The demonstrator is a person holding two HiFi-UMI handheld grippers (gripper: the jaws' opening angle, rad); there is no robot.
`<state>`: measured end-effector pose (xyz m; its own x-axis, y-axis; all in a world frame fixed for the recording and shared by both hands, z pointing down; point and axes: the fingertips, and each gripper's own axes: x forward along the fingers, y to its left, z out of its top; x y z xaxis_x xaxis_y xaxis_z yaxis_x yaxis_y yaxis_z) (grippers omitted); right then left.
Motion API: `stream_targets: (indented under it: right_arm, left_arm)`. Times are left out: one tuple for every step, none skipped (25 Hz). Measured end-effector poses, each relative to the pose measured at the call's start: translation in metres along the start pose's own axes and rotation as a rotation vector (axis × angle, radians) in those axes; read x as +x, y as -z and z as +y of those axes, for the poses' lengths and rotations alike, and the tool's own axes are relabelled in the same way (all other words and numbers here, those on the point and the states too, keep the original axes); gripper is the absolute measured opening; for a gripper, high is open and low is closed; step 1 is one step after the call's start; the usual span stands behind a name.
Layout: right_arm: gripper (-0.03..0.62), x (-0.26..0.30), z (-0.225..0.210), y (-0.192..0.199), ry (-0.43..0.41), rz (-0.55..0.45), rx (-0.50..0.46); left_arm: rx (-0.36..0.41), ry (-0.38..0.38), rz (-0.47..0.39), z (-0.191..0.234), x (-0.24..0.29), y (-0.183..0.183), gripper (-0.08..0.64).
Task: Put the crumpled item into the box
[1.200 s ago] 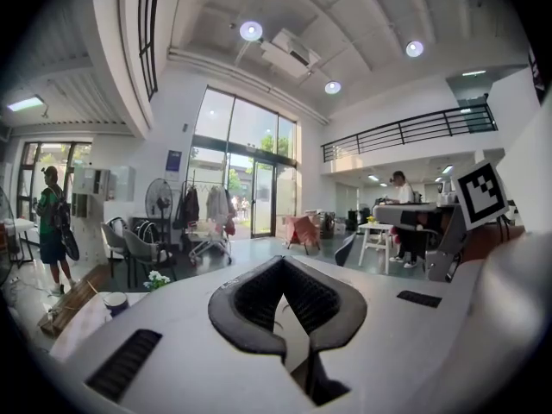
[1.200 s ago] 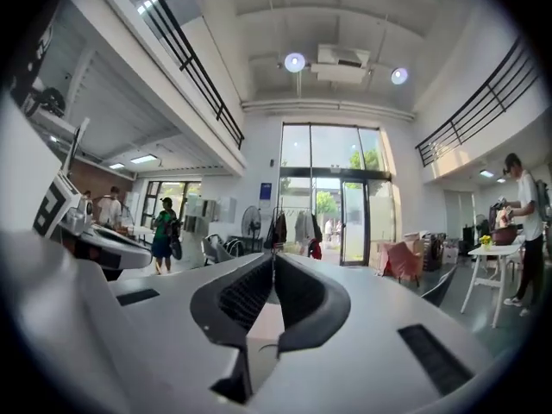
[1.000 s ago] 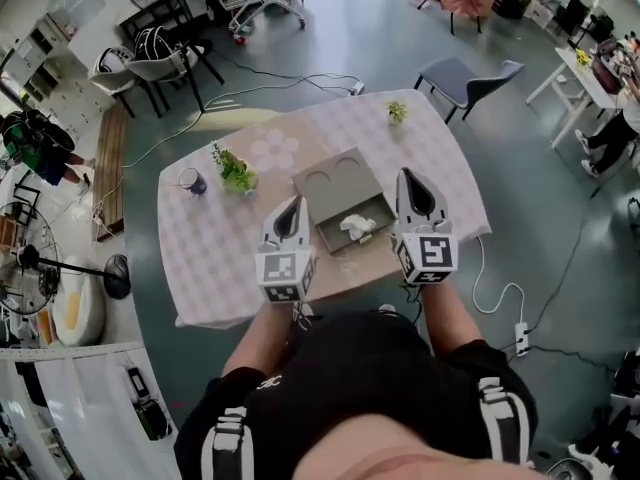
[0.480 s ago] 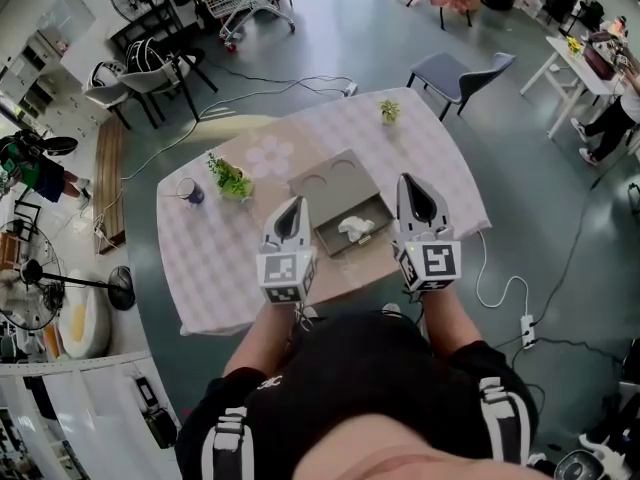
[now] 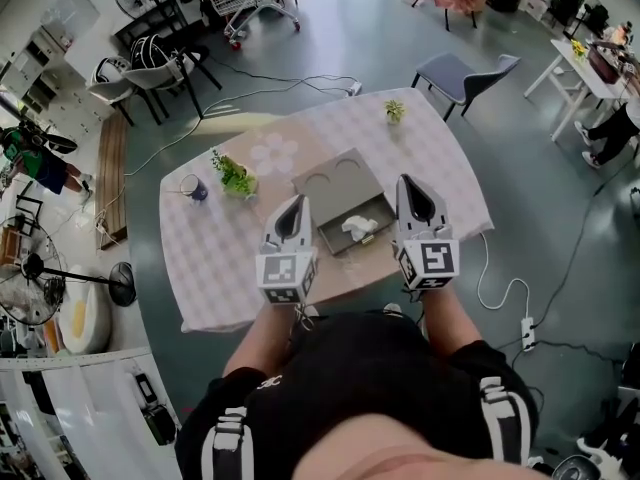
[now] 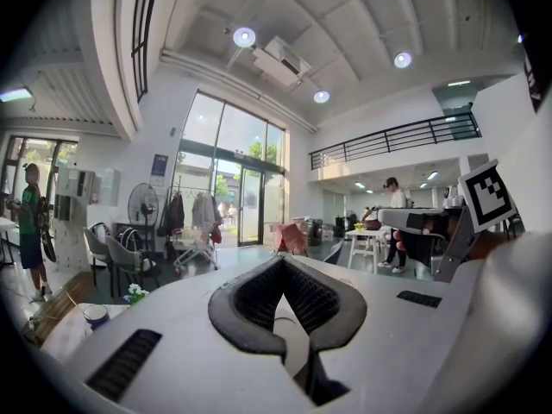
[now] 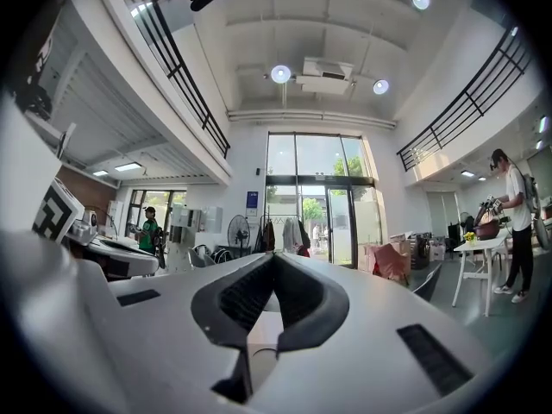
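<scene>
**Both grippers shut and empty; crumpled item lay in the box**

Head view: The table [image 5: 215, 258], under a pale checked cloth, filled the middle of the frame. An open grey box [image 5: 335, 180] sat at its centre, with its lid folded back toward the top of the frame. The white crumpled item [image 5: 358, 226] lay inside the lower compartment. The left gripper [image 5: 293, 204] was held just left of the box and the right gripper [image 5: 407, 182] just right of it, and both pointed toward the top of the frame. Neither touched the box or the item. A leafy potted plant [image 5: 233, 173] and a dark cup [image 5: 194, 186] stood at the table's upper left, and a smaller plant [image 5: 395, 111] stood near its far edge. A grey chair [image 5: 465, 76] stood on the floor beyond the table, at upper right.

Left gripper view: The jaws of the left gripper met at their tips and nothing was caught between them. They pointed out across a tall hall with glass doors. The potted plant and cup showed at lower left.

Right gripper view: The jaws of the right gripper were likewise closed together and held nothing. They faced the same glass doors.
</scene>
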<state>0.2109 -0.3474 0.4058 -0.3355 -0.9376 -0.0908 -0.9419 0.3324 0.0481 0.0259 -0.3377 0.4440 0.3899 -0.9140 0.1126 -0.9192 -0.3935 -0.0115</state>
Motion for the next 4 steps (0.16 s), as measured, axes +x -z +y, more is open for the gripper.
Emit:
stream_targets:
  right_arm:
    - [0.002,0.0009,0.0012,0.0006,-0.002,0.001,-0.001]
    - [0.002,0.0016,0.0024,0.0015,-0.005,0.003,-0.002]
    - [0.002,0.0021,0.0036,0.0024,-0.007,0.004,-0.003]
    - [0.002,0.0025,0.0048,0.0033,-0.010,0.005,-0.004]
  left_arm:
    - [0.002,0.000,-0.008,0.0013,-0.0004,0.0006,-0.009]
    - [0.003,0.003,-0.014,0.0016,-0.0010,0.0006,-0.009]
    - [0.003,0.007,-0.019,0.0015,-0.0017,0.0002,-0.009]
    - [0.004,0.011,-0.023,0.0012,-0.0025,-0.0002,-0.009]
